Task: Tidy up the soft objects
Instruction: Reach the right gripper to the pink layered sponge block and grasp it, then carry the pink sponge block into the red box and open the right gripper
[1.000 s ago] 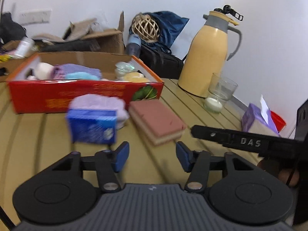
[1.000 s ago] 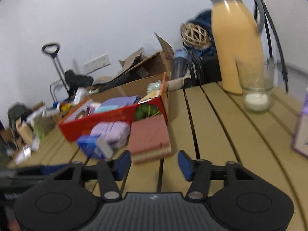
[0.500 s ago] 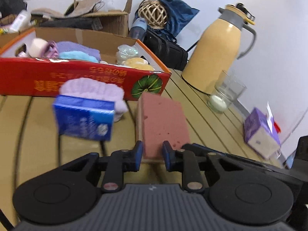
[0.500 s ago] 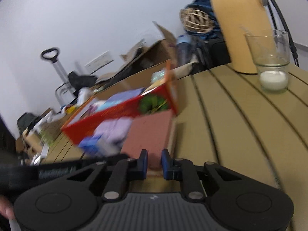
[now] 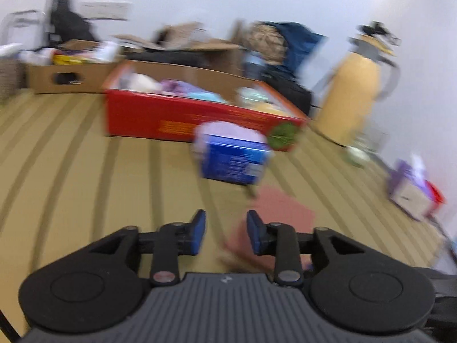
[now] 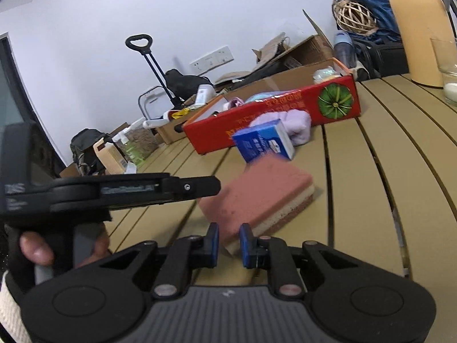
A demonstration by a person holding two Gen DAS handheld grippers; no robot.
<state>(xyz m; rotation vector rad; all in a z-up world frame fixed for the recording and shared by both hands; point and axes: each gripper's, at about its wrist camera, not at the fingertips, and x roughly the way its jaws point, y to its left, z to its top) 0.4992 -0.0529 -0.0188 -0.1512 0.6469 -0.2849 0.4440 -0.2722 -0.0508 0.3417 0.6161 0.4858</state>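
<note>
A pink sponge (image 6: 257, 197) with a pale lower layer is held at its near corner by my right gripper (image 6: 229, 241), shut on it and tilted just above the table. In the blurred left wrist view the sponge (image 5: 282, 214) sits right of my left gripper (image 5: 225, 230), which is open and empty over the table. A blue tissue pack (image 6: 264, 143) leans on a lilac soft cloth (image 6: 294, 125) in front of the red cardboard box (image 6: 274, 108) holding several soft items. They also show in the left wrist view: pack (image 5: 232, 161), box (image 5: 177, 120).
A yellow thermos (image 5: 355, 97) and a glass with a candle (image 6: 450, 71) stand at the right. A purple tissue box (image 5: 411, 194) lies at the far right. Brown cardboard boxes (image 5: 65, 78) and clutter line the back. The slatted table (image 6: 371, 200) extends to the right.
My left gripper opened and swung left, away from the sponge. My right gripper stayed shut on the sponge's corner and drew it nearer, tilting it.
</note>
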